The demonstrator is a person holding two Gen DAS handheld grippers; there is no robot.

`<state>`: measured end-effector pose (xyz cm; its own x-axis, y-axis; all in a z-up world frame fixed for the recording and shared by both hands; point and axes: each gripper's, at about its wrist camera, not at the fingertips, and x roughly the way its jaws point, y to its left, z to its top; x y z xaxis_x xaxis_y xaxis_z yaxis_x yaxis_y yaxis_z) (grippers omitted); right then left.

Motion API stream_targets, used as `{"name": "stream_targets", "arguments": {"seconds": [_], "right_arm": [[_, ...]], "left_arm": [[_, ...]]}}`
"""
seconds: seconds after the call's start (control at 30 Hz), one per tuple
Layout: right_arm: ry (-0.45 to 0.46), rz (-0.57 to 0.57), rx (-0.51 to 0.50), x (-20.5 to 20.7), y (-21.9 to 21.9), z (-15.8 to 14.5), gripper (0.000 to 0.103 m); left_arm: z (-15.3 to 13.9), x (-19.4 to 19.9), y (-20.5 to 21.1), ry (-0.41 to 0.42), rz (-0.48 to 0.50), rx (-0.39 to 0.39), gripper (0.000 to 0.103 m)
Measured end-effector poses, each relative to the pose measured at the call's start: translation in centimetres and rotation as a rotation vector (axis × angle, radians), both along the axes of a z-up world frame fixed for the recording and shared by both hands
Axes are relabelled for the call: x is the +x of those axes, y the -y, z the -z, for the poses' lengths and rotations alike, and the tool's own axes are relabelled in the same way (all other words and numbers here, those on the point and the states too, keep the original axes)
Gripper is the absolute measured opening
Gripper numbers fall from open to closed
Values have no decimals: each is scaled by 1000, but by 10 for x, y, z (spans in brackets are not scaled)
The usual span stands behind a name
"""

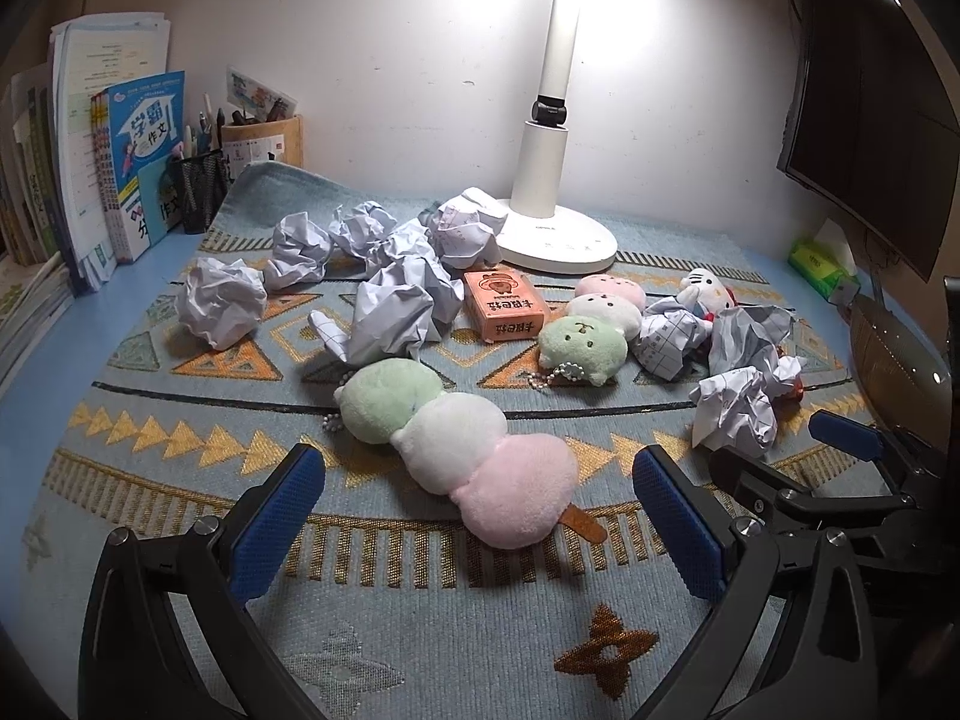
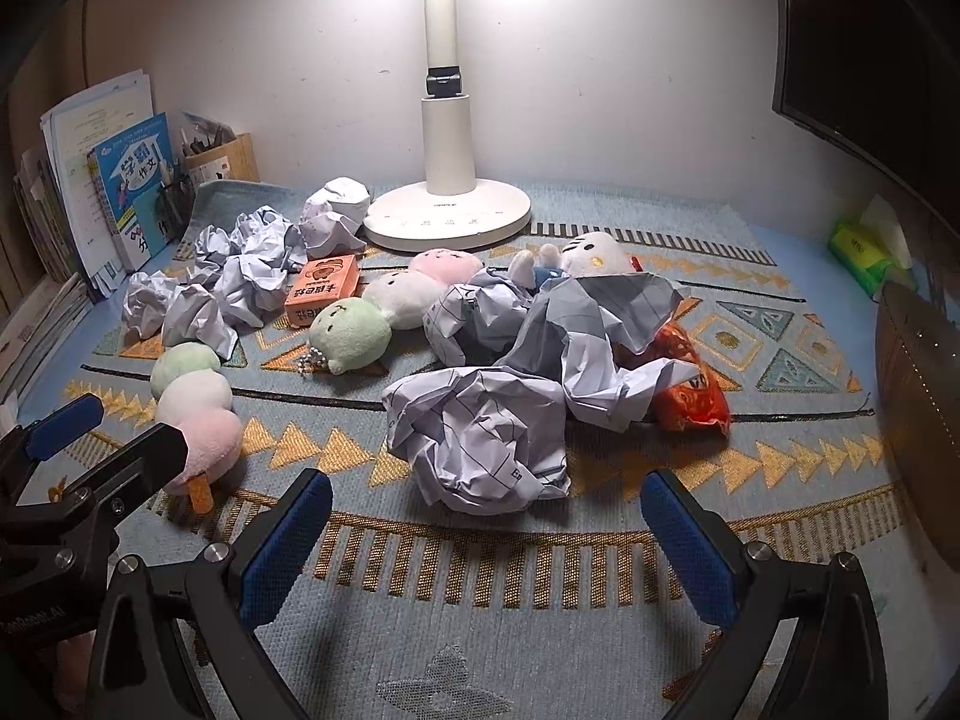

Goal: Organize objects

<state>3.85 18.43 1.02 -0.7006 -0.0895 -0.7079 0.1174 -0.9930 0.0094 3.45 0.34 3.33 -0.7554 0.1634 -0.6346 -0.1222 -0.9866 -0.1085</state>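
A three-ball dango plush (image 1: 456, 438) lies on the patterned mat just ahead of my open, empty left gripper (image 1: 480, 480); it also shows in the right wrist view (image 2: 192, 402). A second dango plush (image 1: 591, 324) lies beside an orange box (image 1: 507, 306). Several crumpled paper balls (image 1: 396, 306) are scattered at the back left. My right gripper (image 2: 486, 510) is open and empty, just short of a crumpled paper ball (image 2: 480, 438). Behind that ball lie more crumpled paper (image 2: 600, 336), a red snack bag (image 2: 690, 390) and a white cat plush (image 2: 591, 255).
A white lamp base (image 1: 558, 234) stands at the back centre. Books (image 1: 108, 162) and pen holders (image 1: 198, 192) line the back left. A green tissue pack (image 2: 864, 252) and a dark monitor (image 2: 870, 48) are at the right. A brown bin (image 2: 924, 396) stands at the right edge.
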Motion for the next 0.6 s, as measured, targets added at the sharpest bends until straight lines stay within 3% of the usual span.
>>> {"name": "stream_targets", "arguments": {"seconds": [0.6], "right_arm": [[-43,3,5,6,1,-5,103]], "left_arm": [[-1,2,7,-16,-26,17,102]]}}
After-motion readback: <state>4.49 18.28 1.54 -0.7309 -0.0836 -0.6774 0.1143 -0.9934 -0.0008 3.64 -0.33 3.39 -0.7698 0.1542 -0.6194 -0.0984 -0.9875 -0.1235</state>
